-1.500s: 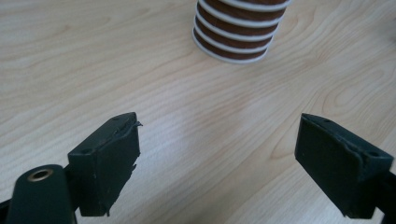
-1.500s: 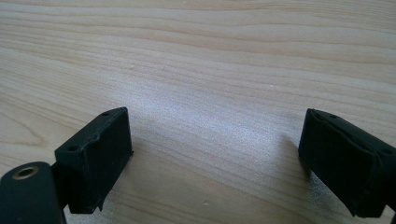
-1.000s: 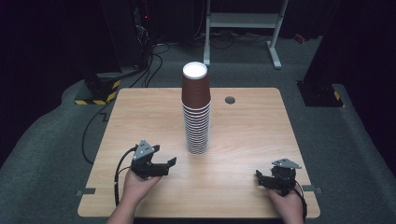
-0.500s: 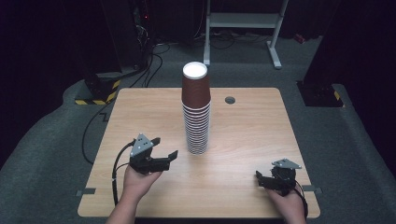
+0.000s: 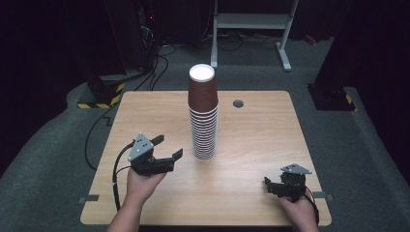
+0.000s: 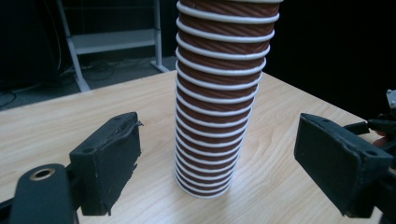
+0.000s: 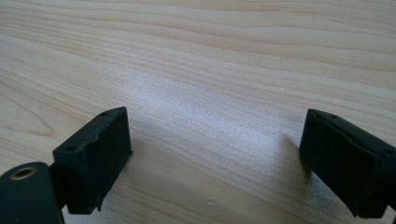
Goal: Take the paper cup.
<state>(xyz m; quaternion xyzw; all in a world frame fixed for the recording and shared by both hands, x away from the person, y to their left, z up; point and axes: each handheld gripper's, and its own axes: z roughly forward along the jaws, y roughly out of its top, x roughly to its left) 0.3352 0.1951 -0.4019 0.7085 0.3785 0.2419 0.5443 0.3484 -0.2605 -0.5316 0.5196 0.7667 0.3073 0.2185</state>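
Note:
A tall stack of brown paper cups with white rims (image 5: 203, 116) stands upside down near the middle of the wooden table (image 5: 270, 135). My left gripper (image 5: 169, 146) hovers above the table to the left of the stack, pointing toward it, jaws open and empty. In the left gripper view the cup stack (image 6: 219, 107) rises beyond the open left gripper (image 6: 218, 140), apart from both pads. My right gripper (image 5: 270, 185) rests low by the front right corner, open. In the right gripper view the right gripper (image 7: 215, 140) has bare wood between its jaws.
A small round grommet hole (image 5: 238, 103) sits in the table behind the stack. Beyond the table stand a white metal frame (image 5: 251, 21), floor cables (image 5: 159, 53) and a yellow-black striped base (image 5: 104, 101). Dark carpet surrounds the table.
My left gripper has risen off the table and now hangs higher beside the cup stack. The right gripper and the stack have not moved.

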